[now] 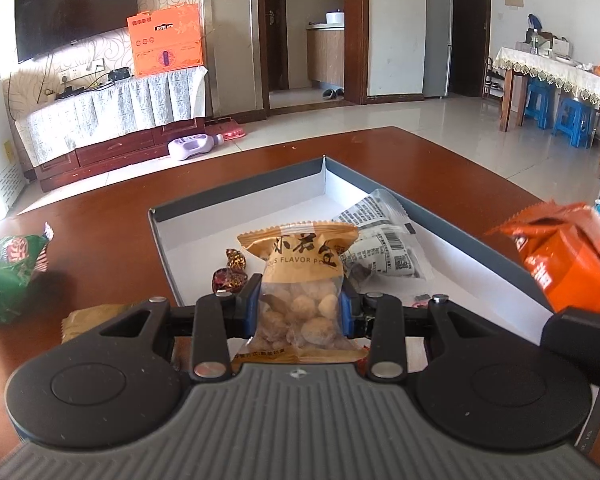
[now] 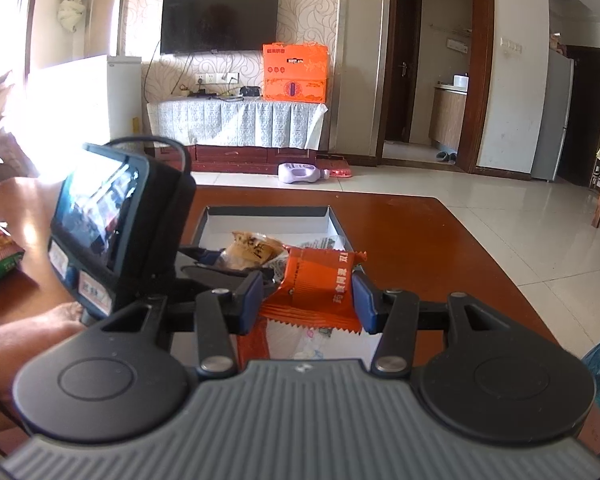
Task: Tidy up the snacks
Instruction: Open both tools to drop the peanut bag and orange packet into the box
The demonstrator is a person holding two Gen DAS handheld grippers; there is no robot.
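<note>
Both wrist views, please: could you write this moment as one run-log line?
left gripper: shut on tan peanut packet | right gripper: shut on orange foil snack packet | both over grey-rimmed white box

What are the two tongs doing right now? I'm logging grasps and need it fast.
Left tongs: closed on the yellow peanut packet.
Right tongs: closed on the orange snack packet.

Box point(image 1: 236, 196) sits on table point(image 1: 440, 160). In box: grey packet point(image 1: 384, 240) at right, candies point(image 1: 230, 276) at left. Peanut bag point(image 1: 300, 280) above box's near edge, orange packet point(image 1: 568, 260) to its right. Green bag point(image 1: 8, 272) on table, left of box.
</note>
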